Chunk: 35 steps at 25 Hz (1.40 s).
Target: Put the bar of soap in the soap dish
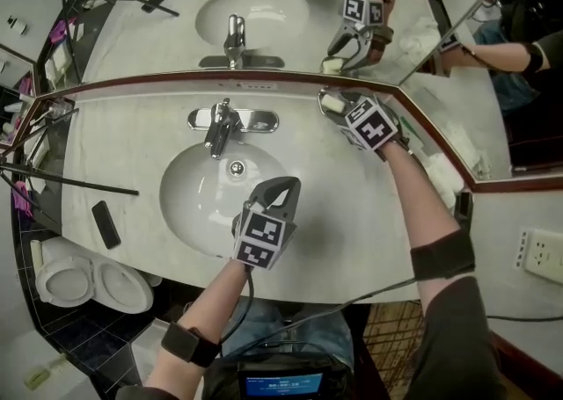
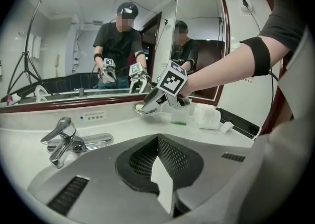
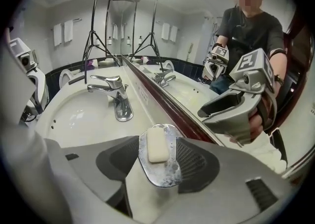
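Head view: the left gripper [image 1: 281, 187] hung over the sink [image 1: 189, 189], the right gripper [image 1: 338, 105] at the soap dish [image 1: 324, 99] by the mirror [image 1: 158, 38]. Left gripper view: jaws together, empty. Right gripper view: jaws apart, flanking the soap dish, where the bar of soap [image 3: 157, 144] lay.

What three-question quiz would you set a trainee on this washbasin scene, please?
1. True or false: the bar of soap lies in the soap dish.
2. Multiple choice: the right gripper's jaws stand A) open around the dish, B) shut on the soap, C) shut on the tap.
3. Fill in: the left gripper, shut and empty, hangs over the ____.

Key: 1 true; 2 A; 3 sink basin.
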Tool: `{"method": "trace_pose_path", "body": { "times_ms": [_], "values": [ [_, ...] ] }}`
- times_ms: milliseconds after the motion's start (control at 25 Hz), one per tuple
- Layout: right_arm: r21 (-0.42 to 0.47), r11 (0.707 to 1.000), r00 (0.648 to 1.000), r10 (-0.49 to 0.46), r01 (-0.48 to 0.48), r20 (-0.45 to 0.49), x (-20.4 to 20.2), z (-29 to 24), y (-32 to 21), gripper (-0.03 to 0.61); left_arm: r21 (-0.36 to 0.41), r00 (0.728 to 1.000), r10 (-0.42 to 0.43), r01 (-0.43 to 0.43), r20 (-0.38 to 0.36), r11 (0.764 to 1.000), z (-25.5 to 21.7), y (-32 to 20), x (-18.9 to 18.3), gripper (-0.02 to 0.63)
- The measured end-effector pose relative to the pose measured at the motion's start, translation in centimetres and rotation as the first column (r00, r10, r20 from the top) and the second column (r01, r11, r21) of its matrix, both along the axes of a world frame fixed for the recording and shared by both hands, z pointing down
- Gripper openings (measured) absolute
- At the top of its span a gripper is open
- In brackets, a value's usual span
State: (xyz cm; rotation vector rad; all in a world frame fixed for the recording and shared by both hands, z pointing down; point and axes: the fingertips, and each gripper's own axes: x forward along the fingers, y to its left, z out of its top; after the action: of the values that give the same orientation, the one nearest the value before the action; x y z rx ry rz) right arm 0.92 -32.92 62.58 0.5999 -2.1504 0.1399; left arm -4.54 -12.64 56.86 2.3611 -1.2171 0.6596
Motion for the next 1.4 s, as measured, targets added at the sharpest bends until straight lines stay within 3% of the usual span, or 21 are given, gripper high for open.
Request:
{"method": "trace_pose_path", "body": {
  "times_ms": [120,440,840,1080,1400],
  "values": [
    [-0.017,1.0,1.0,-0.008,0.008,-0.002,-0.2,0.3,-0.1,0.259,-0.005,1.0,-0.005,0.005,-0.004,1.0,0.1,-0.1,-0.4,0.002],
    [-0.061,0.996,0.998,-0.068,0.067,-0.018,-0.3,2.4,-0.2,0.164,-0.021,1.0,-0.018,0.018,-0.009,1.0,0.9,-0.2,-0.7,0.002],
    [-0.031,1.0,1.0,-0.001,0.0,-0.029,0.0,1.8,0.0,0.153,-0.023,1.0,-0.019,0.019,-0.002,1.0,1.0,0.4,-0.9,0.002],
    [0.001,1.0,1.0,0.016,-0.016,0.017,0.0,-1.2,1.6,0.153,-0.019,0.999,-0.038,0.038,0.006,0.999,0.3,1.3,-2.2,0.002],
    [0.019,0.996,0.984,0.088,-0.092,0.153,0.9,-8.0,7.1,0.153,0.01,0.998,-0.055,0.055,0.005,0.998,-3.2,2.2,-2.6,0.002]
  ]
}}
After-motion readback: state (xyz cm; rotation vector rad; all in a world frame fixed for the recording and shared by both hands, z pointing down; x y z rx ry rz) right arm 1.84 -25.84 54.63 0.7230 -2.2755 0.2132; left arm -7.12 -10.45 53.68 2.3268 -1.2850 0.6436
